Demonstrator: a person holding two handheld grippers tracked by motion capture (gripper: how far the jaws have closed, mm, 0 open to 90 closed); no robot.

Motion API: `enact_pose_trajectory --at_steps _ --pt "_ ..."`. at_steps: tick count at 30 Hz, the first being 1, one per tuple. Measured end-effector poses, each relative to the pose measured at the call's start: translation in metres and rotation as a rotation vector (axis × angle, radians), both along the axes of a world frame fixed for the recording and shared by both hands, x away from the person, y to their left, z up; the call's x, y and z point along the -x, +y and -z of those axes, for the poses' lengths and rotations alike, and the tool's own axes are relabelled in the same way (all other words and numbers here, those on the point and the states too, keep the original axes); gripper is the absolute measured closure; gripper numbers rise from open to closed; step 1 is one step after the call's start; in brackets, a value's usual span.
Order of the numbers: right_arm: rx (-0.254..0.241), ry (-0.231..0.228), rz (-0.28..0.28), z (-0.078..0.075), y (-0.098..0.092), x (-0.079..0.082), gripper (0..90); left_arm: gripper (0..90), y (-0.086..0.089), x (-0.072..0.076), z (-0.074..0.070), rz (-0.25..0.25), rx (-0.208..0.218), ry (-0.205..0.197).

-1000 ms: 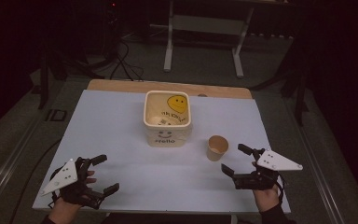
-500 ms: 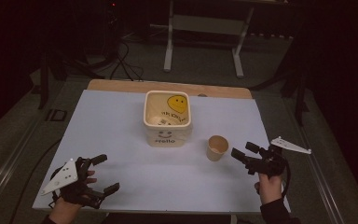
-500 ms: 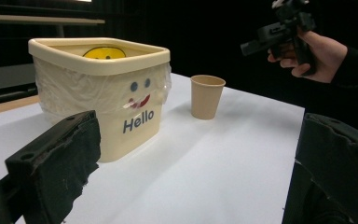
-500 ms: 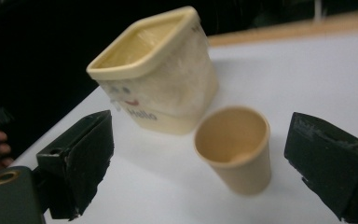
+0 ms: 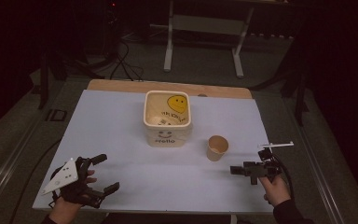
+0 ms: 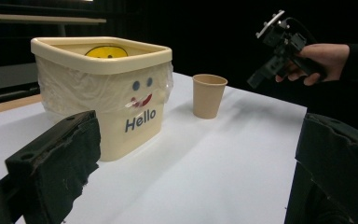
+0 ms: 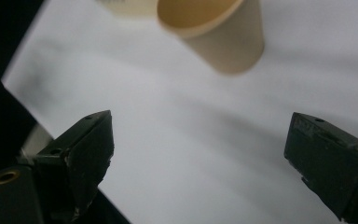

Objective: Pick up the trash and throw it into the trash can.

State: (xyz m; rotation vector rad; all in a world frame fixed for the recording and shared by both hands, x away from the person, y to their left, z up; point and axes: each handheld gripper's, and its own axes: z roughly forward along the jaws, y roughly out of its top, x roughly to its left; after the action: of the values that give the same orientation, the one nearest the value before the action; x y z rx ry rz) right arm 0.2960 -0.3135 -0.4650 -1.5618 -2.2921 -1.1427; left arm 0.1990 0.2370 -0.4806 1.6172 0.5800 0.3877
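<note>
Approach phase: the right gripper [image 5: 242,170] is rolled onto its side, jaws spread wide and empty, pointing at the paper cup [image 5: 217,148], which stands upright on the white table [image 5: 121,126] just ahead of the jaw tips and apart from them. In the right gripper view the cup [image 7: 216,32] sits ahead of and above the gap, offset toward the jaw on that view's left. Beyond the cup, on its far side from the right gripper, stands the cream "Hello" tub [image 5: 167,119], near but not touching. The left gripper [image 5: 100,173] rests low at the near table edge, jaws apart and empty, well away from the cup. Recommended procedure: centre the cup between the open jaws before advancing, keep both jaws clear of the table surface, and close on the mid-wall, not the rim. Thin paper probably deforms, so apply light pressure only and avoid nudging the cup toward the tub.
</note>
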Motion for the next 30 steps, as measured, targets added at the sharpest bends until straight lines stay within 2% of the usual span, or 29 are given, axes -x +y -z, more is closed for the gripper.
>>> enact_pose_trajectory --at_steps 1,2,4,6,7,11,13,16,22,30 --pt "0.046 0.023 -0.06 0.001 0.004 0.001 8.1 0.8 0.0 0.0 0.0 0.0 -0.003 -0.001" --pt "0.069 0.028 -0.083 0.001 0.005 0.001 8.1 0.8 0.0 0.0 0.0 0.001 -0.005 -0.001" --pt "0.101 0.04 -0.123 0.001 0.007 0.001 8.1 0.8 0.0 0.0 0.0 0.001 0.001 0.001" --pt "0.106 0.046 -0.139 0.001 0.008 0.001 8.1 0.8 0.0 0.0 0.0 -0.002 0.001 -0.001" --pt "0.135 0.069 -0.191 0.002 0.011 0.0 8.1 0.8 0.001 0.0 0.0 -0.002 0.001 -0.001" --pt "0.216 0.094 -0.291 0.003 0.018 0.001 8.2 0.8 0.001 -0.001 0.0 -0.003 0.002 0.001" --pt "0.224 0.104 -0.324 0.005 0.021 0.001 8.2 0.8 0.001 -0.001 0.0 -0.003 0.001 0.0" --pt "0.278 0.104 -0.38 0.005 0.026 0.001 8.3 0.8 0.001 -0.001 0.0 -0.002 -0.001 -0.002" --pt "0.422 0.072 -0.525 0.0 0.037 0.002 8.8 0.8 0.001 -0.001 0.0 0.0 0.001 0.005" --pt "0.546 0.055 -0.627 -0.018 0.051 -0.001 8.8 0.8 0.002 -0.001 0.0 0.0 0.003 0.003"
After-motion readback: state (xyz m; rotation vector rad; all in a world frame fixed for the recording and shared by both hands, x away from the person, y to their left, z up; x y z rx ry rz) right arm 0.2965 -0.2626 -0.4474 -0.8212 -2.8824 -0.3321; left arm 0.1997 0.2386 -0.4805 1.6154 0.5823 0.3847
